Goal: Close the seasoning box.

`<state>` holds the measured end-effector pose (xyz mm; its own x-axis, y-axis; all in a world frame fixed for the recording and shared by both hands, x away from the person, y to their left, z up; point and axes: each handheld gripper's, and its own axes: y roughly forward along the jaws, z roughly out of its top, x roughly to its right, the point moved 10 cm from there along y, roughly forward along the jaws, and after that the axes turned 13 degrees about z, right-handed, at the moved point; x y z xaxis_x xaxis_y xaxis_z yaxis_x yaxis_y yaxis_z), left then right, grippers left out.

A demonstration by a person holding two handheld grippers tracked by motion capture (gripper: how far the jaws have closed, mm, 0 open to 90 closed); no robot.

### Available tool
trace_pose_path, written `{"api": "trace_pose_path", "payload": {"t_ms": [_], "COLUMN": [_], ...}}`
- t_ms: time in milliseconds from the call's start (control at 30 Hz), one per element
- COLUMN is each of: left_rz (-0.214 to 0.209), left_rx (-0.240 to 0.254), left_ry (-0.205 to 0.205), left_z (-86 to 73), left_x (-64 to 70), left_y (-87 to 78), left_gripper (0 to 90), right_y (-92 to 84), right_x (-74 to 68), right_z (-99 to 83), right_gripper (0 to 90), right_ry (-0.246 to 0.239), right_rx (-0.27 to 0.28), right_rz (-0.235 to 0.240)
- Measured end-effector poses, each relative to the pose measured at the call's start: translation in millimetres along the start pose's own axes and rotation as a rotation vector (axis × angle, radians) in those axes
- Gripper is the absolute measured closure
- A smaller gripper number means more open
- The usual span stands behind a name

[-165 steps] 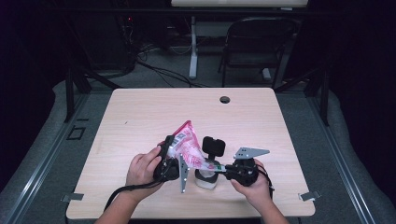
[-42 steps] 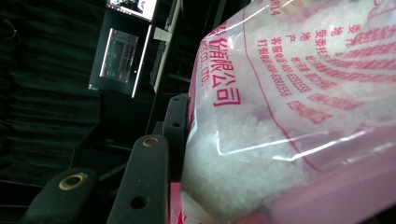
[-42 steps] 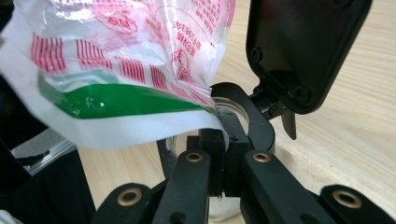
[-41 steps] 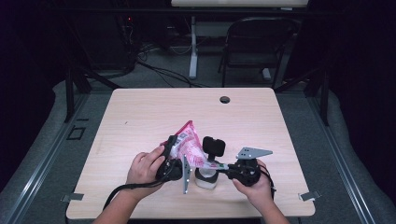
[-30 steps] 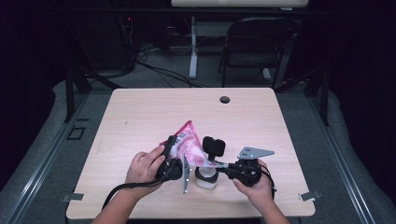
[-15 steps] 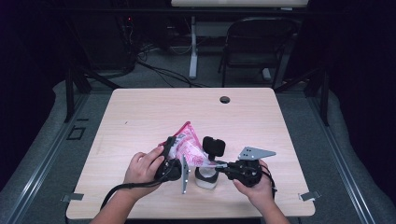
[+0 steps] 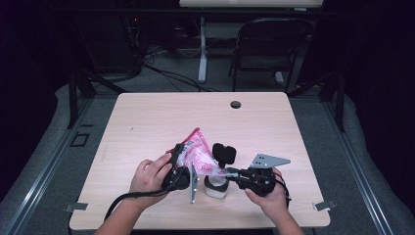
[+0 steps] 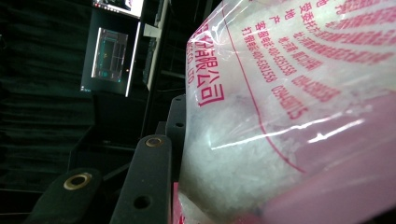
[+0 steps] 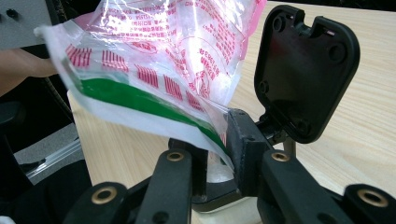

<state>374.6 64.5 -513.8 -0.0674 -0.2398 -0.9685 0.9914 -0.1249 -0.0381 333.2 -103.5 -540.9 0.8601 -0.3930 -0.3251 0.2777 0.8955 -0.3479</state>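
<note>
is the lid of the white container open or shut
Open: the black lid stands upright above the white container, hinged back, with the plastic bag tilted over the opening.

You have a thin, glossy clear plastic bag with pink print (image 7: 198,154) and a green band, crinkled and catching light, with white grainy contents. Your 2 grippers' jaws are matt black plastic with brass-coloured rivets. The pale wood-grain table (image 7: 147,122) looks smooth and matt. The small white container (image 7: 216,188) looks like smooth plastic.

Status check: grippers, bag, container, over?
Left gripper clamps bag. Right gripper just easing open, bag corner between jaws. White container below, lid up.
</note>
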Motion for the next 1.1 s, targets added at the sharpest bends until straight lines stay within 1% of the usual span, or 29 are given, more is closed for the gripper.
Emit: {"api": "trace_pose_path", "payload": {"t_ms": [167, 300, 467, 533, 567, 633, 700, 800, 933, 1100], "left_rz": [0.003, 0.001, -0.006, -0.011, -0.006, -0.007, -0.008, 0.001, 0.005, 0.01], "left_rx": [-0.004, -0.008, -0.013, -0.019, -0.015, -0.017, -0.016, -0.007, -0.011, -0.007], "left_ry": [0.006, 0.006, 0.006, 0.007, 0.013, 0.014, 0.011, 0.01, 0.009, 0.013], "left_z": [-1.4, -2.3, -3.9, -5.1, -5.0, -5.4, -4.9, -3.2, -2.1, 0.2], "left_x": [-0.7, -0.9, -0.2, 0.6, 0.0, 0.7, 0.4, -0.6, -2.3, -4.1], "left_y": [-0.3, -0.7, 0.1, 0.2, 0.6, 0.7, 0.3, 0.0, -1.1, -2.6], "left_gripper": [70.5, 70.6, 70.6, 70.7, 70.7, 70.7, 70.8, 70.9, 71.1, 71.2], "right_y": [0.3, 0.7, 1.0, 1.0, 0.7, -0.1, -0.4, 0.1, 2.1, 3.1], "right_x": [-1.3, -2.3, -4.3, -5.8, -5.9, -5.4, -5.6, -4.9, -3.9, -1.2], "right_z": [1.1, 1.6, 1.9, 2.5, 2.5, 2.9, 3.1, 1.0, -2.2, -4.4], "right_gripper": [75.7, 70.7, 72.8, 72.4, 72.1, 71.0, 74.8, 84.4, 88.1, 89.9], "right_ry": [-0.003, -0.015, -0.019, -0.023, -0.028, -0.035, -0.034, -0.029, -0.038, -0.042], "right_rx": [0.008, 0.006, 0.001, 0.003, 0.0, -0.003, 0.0, -0.015, -0.04, -0.05], "right_rz": [0.006, 0.006, 0.012, 0.019, 0.018, 0.013, 0.017, 0.013, -0.001, -0.016]}}
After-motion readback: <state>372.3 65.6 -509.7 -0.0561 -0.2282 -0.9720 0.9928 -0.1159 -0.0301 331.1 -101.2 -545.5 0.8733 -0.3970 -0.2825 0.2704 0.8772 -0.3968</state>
